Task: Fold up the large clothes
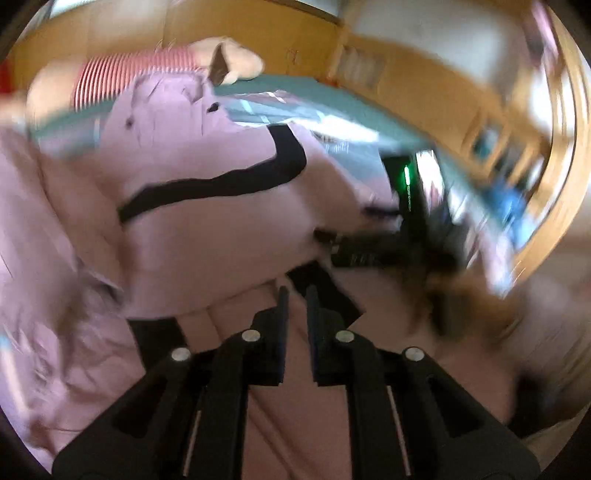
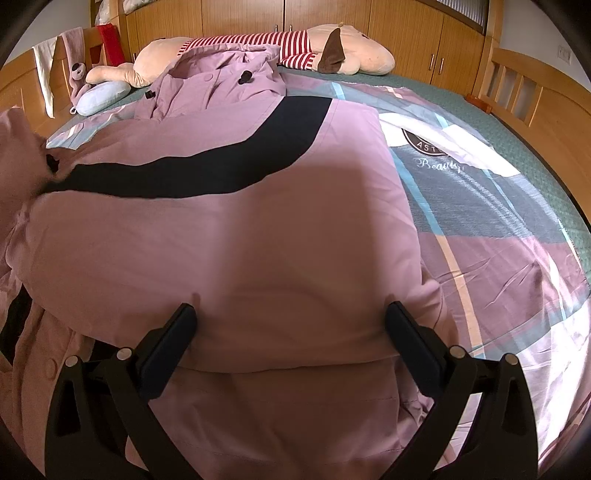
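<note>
Left claw (image 1: 295,295), at the bottom centre of the blurred left wrist view, has its two dark fingers drawn almost together, with pink cloth behind them; whether any fabric is pinched there cannot be told. A pink padded coat (image 1: 207,229) with a curved black band fills the left and centre of the frame, lying on a bed (image 1: 295,83) whose teal edge crosses the top. At centre right a second black device with a green light (image 1: 406,177) shows, smeared by motion

Right claw (image 2: 291,314), at the bottom of the sharp right wrist view, stands wide open, one finger on either side of a thick fold of the coat (image 2: 240,240). A patterned bedspread (image 2: 480,206) lies at right, a striped plush toy (image 2: 288,42) at upper centre, before wooden wardrobes (image 2: 243,14)
</note>
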